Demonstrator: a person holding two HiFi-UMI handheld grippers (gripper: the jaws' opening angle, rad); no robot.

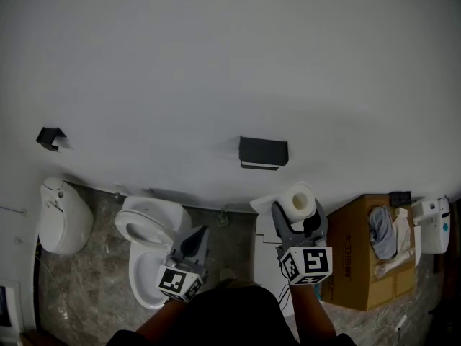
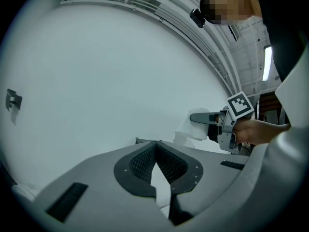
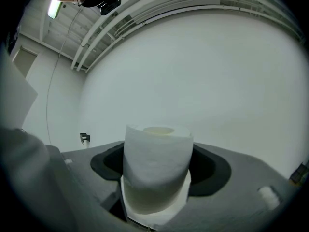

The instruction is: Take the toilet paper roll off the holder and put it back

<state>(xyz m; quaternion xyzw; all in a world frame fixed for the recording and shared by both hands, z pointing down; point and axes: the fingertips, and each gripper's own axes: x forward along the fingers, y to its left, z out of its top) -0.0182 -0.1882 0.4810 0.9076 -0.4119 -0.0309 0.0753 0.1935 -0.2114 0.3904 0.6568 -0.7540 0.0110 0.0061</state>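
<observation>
A white toilet paper roll [image 1: 299,199] stands upright between the pads of my right gripper [image 1: 297,212], which is shut on it. In the right gripper view the roll [image 3: 157,170] fills the space between the two dark pads, with its cardboard core facing up. The black holder [image 1: 263,152] is mounted on the white wall, above and left of the roll, and no roll hangs on it. My left gripper [image 1: 194,242] hangs over the toilet with its jaws together and nothing in them. Its pads [image 2: 145,158] meet at the tip, and beyond them I see the right gripper [image 2: 208,121] with the roll [image 2: 198,131].
A white toilet [image 1: 148,236] stands below the wall at the left. A white bin-like unit [image 1: 63,216] is further left. A small black hook [image 1: 50,137] is on the wall. An open cardboard box [image 1: 360,254] sits on the floor at the right.
</observation>
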